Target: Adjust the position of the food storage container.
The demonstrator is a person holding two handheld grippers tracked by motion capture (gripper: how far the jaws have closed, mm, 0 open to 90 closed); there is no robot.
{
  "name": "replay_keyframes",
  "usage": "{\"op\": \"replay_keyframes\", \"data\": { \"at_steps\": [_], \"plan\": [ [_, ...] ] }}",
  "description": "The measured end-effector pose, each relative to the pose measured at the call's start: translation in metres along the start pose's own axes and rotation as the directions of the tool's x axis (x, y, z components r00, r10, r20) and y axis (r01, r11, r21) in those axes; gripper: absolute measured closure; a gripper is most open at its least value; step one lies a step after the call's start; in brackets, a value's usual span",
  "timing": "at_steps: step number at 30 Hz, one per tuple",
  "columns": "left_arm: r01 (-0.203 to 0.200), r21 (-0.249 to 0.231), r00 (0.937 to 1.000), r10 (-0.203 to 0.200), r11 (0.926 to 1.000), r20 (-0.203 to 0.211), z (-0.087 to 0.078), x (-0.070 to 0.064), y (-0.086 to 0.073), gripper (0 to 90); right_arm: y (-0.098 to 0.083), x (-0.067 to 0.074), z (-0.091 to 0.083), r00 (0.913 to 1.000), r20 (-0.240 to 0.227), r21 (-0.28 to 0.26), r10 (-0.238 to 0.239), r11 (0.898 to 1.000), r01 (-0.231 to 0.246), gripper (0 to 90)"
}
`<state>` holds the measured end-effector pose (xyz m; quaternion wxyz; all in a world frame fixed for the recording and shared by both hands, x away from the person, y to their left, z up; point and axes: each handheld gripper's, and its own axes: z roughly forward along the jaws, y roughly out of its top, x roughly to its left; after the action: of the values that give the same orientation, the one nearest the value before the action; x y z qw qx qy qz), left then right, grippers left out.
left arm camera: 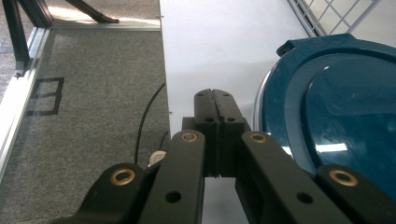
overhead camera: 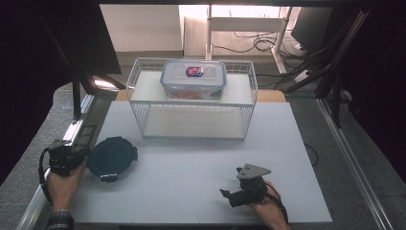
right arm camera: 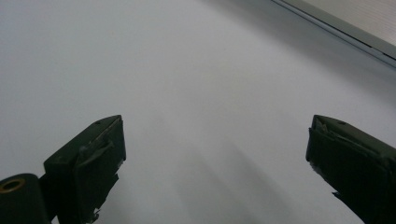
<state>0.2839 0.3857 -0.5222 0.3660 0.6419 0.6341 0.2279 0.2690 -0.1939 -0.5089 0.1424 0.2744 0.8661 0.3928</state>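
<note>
The round blue box [overhead camera: 112, 158] lies just right of the left tongs [left arm camera: 215, 100], which are closed and empty; the right tongs [right arm camera: 215, 154], spread wide, sit well apart.

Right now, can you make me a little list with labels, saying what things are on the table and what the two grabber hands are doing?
Table: white tabletop
Near left: round dark blue plastic container with clip lid, flat on the table
Rack: white wire shelf rack at the far side
On the rack's top shelf: clear rectangular plastic box with blue-edged lid, something orange inside
Left gripper: jaws shut, empty, just left of the round container
Right gripper: jaws open, empty, low over bare table at near right
</note>
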Motion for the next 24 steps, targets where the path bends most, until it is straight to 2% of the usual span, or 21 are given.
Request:
{"op": "replay_keyframes", "data": {
  "at_steps": [3, 6, 9, 11, 15, 19, 24],
  "plan": [
    [0.030, 0.003, 0.9992, -0.031, 0.9995, 0.027, 0.002, 0.002, 0.001, 90.0, 0.000, 0.000, 0.001, 1.0000, 0.001, 0.004, -0.004, 1.000, 0.004, 4.6],
    [0.028, 0.017, 0.9986, -0.029, 0.9995, 0.043, 0.006, -0.002, 0.001, 90.0, 0.000, -0.001, 0.002, 1.0000, 0.000, 0.010, -0.003, 1.000, 0.003, 4.7],
    [0.004, 0.038, 0.9971, -0.007, 0.9993, 0.076, 0.012, -0.012, 0.002, 90.0, 0.000, -0.001, 0.003, 1.0000, 0.003, 0.013, -0.004, 1.000, 0.004, 4.7],
    [-0.006, 0.033, 0.9955, 0.002, 0.9994, 0.095, 0.014, -0.019, 0.004, 90.0, 0.000, 0.000, 0.003, 1.0000, 0.004, 0.015, -0.006, 1.000, 0.006, 4.7],
    [-0.024, 0.019, 0.9945, 0.022, 0.9995, 0.103, 0.015, -0.033, 0.008, 90.0, 0.000, -0.001, 0.003, 1.0000, 0.006, 0.016, -0.007, 1.000, 0.007, 4.7],
    [-0.035, 0.026, 0.9897, 0.031, 0.9991, 0.140, 0.019, -0.044, 0.008, 90.0, 0.000, -0.001, 0.003, 0.9999, 0.007, 0.017, -0.007, 1.000, 0.007, 4.7],
    [-0.059, 0.040, 0.9857, 0.051, 0.9975, 0.160, 0.021, -0.062, 0.009, 90.0, 0.000, -0.001, 0.003, 1.0000, 0.005, 0.021, -0.007, 1.000, 0.007, 4.7]
  ]
}}
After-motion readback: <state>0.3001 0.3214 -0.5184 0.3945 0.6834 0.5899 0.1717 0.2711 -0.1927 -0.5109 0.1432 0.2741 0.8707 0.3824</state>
